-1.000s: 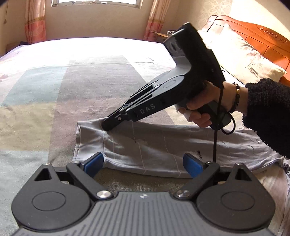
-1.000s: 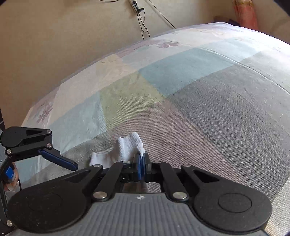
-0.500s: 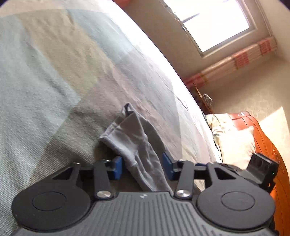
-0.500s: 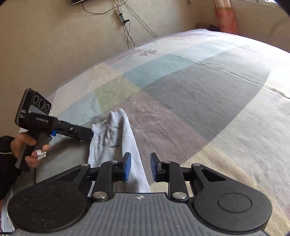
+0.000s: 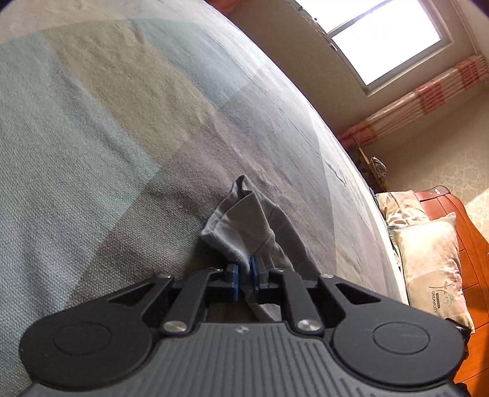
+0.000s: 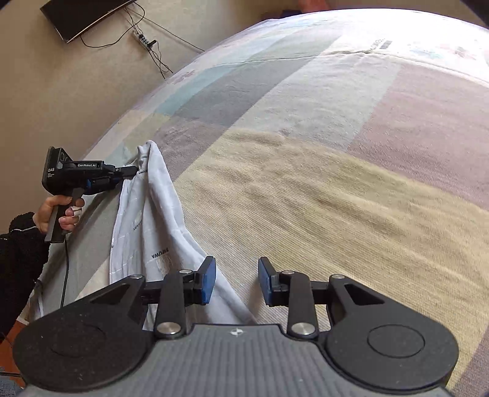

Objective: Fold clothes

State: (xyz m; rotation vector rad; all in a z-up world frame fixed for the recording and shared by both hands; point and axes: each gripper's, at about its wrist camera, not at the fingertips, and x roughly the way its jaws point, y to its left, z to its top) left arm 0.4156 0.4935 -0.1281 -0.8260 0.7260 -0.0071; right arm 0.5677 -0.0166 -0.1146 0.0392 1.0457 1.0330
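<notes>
Left wrist view: the left gripper has its blue pads nearly together, the jaws closing on a bunched edge of the pale grey garment, which rises in folds from between them and lies against the bed. The bed carries a cover of grey, teal and beige blocks. At the right edge a floral pillow leans on an orange-brown wooden headboard; a bright window and a striped curtain show beyond.

Right wrist view: the right gripper is released, its jaws opening with a clear gap between the pads. The garment runs from beneath the left-hand pad up and away across the bed as a long crumpled strip printed with small dark lettering; whether that pad touches the cloth cannot be told, and the other pad stands over bare cover. At the strip's far end the left gripper pinches the cloth, held by the person's left hand in a dark fleecy sleeve, a black cable hanging from the handle. A wall-mounted screen and a power strip with trailing wires sit on the far wall.
</notes>
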